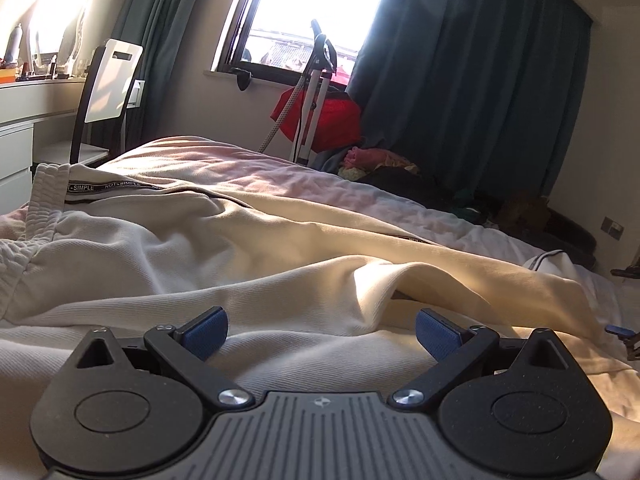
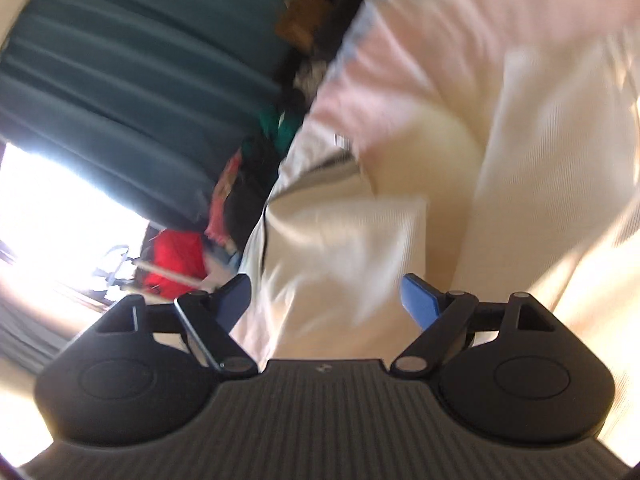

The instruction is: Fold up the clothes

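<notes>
Trousers point(image 1: 248, 248) lie spread on a bed point(image 1: 224, 168) directly ahead of the left gripper point(image 1: 322, 334), waistband point(image 1: 44, 196) to its far left. Beyond the bed stand a chair point(image 1: 106, 92) at left and a window point(image 1: 308, 12) ahead, curtain point(image 1: 472, 92) at right.

A: The whole right wrist view is motion-blurred; the cream trousers point(image 2: 360, 240) show no seams.

B: In the left view their waistband point(image 1: 44, 196) runs off the left edge, lettering partly unreadable.

Bed point(image 1: 256, 168) has a pinkish sheet on it, with cream sweatpants point(image 1: 240, 248) sprawled flat across, ribbed waistband over at 9 o'clock, all rumpled.
</notes>
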